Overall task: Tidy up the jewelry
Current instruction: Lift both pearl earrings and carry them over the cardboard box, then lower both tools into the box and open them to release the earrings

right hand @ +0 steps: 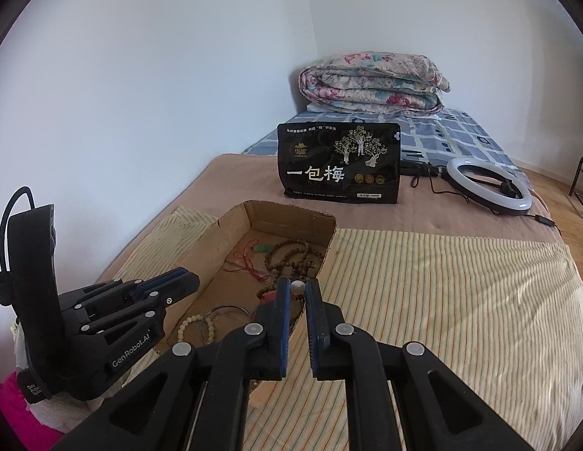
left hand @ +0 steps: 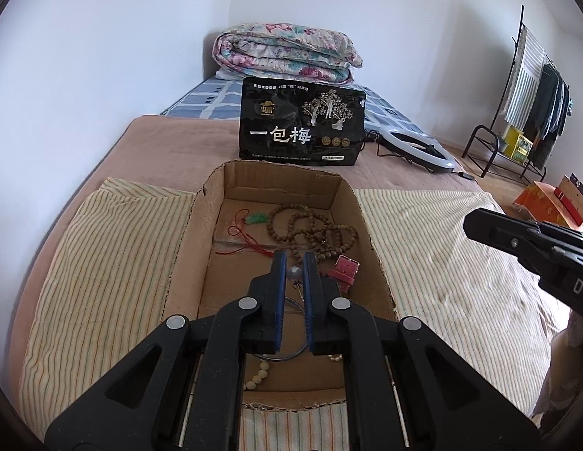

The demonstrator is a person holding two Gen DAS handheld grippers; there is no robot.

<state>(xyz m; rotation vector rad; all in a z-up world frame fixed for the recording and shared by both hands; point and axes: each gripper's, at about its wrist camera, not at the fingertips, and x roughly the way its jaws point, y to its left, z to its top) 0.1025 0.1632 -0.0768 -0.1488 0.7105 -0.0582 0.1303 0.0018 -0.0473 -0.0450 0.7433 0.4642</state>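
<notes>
A shallow cardboard box [left hand: 370, 240] lies on a striped cloth [left hand: 441, 263] on the bed. In it are brown wooden bead strings [left hand: 310, 227], a green pendant on red cord [left hand: 257, 219], a small pink item [left hand: 346, 266], a thin metal bangle [left hand: 291, 355] and pale beads [left hand: 259, 374]. My left gripper [left hand: 295, 263] hovers over the box, its pads a narrow gap apart and holding nothing. My right gripper [right hand: 298, 289] hovers over the box's right wall [right hand: 329, 251], also narrowly open and empty. The left gripper also shows in the right wrist view [right hand: 178, 282].
A black snack bag [left hand: 301, 124] stands behind the box. A white ring light [left hand: 417, 146] with a cable lies at the back right. A folded floral quilt [left hand: 287, 54] sits at the bed's far end. A clothes rack [left hand: 532, 101] stands on the right.
</notes>
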